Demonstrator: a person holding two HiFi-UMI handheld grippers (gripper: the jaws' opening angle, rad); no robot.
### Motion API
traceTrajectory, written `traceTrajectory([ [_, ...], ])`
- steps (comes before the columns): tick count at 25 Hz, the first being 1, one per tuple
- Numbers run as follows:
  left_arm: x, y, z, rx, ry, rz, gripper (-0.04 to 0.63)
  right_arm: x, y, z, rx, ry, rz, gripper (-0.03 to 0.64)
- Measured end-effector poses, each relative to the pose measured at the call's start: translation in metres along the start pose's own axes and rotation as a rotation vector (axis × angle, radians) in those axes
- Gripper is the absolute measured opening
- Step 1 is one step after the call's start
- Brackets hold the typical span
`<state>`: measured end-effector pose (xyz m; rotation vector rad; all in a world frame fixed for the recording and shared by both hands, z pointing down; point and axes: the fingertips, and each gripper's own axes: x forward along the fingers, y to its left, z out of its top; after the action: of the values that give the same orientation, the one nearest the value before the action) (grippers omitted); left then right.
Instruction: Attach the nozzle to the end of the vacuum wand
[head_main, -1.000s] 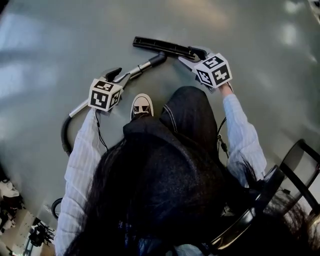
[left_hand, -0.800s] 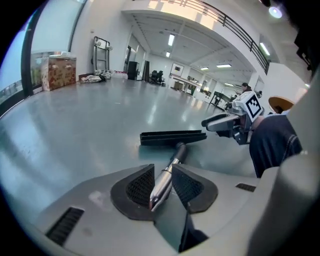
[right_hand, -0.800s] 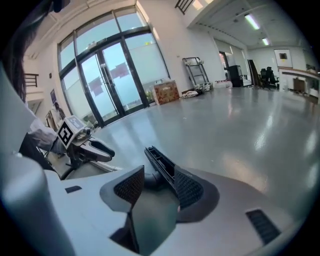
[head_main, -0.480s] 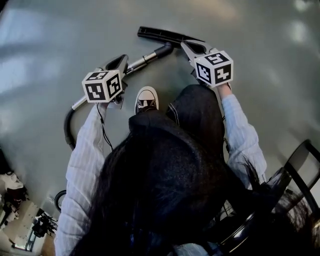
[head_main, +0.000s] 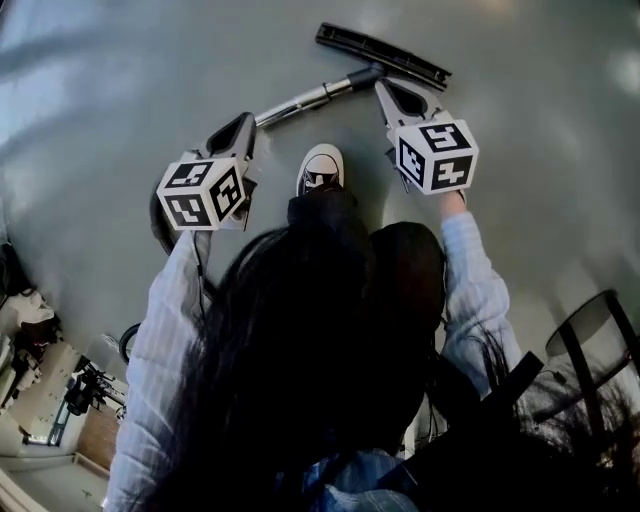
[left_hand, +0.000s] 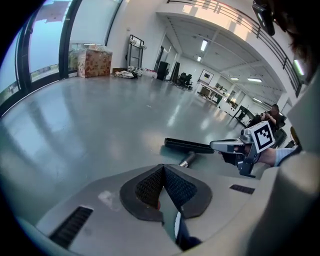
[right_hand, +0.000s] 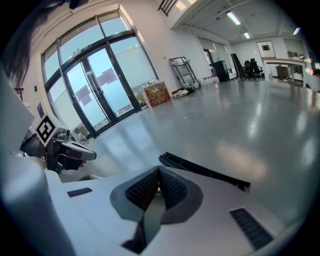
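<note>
Head view: long, flat black nozzle (head_main: 383, 55)

the left gripper (left_hand: 163, 169) fills the lower frame, its 2 fingers (left_hand: 149, 189) pressed together at the tips. beyond them, on the glossy grey floor (left_hand: 90, 115), lies the black nozzle (left_hand: 189, 146), and the metal end of the wand (left_hand: 187, 160) runs up to its middle. the right gripper (left_hand: 216, 145) reaches in from the right, pointing at the nozzle, its cube (left_hand: 262, 135) behind it. a box (left_hand: 94, 62) stands far back by the windows (left_hand: 47, 45).
</note>
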<state>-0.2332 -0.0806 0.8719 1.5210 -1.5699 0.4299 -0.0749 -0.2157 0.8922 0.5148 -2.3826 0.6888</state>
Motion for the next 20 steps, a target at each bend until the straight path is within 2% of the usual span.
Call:
traceTrajectory([
  [4, -0.032, -0.002, 0.004, -0.039, 0.038, 0.025, 0.005, -0.029, 0.029, 0.012, 0.053, 0.022, 0.001, 0.006],
  [9, -0.076, -0.019, 0.046, -0.06, 0.017, 0.042, 0.005, -0.077, 0.05, 0.042, 0.127, 0.041, -0.037, 0.006],
  [15, -0.156, -0.064, 0.091, -0.041, 0.014, 0.014, 0.005, -0.155, 0.094, 0.102, 0.107, 0.053, -0.047, 0.006],
  [20, -0.24, -0.102, 0.125, -0.102, 0.023, 0.0, 0.005, -0.239, 0.141, 0.156, 0.123, 0.05, -0.055, 0.006],
])
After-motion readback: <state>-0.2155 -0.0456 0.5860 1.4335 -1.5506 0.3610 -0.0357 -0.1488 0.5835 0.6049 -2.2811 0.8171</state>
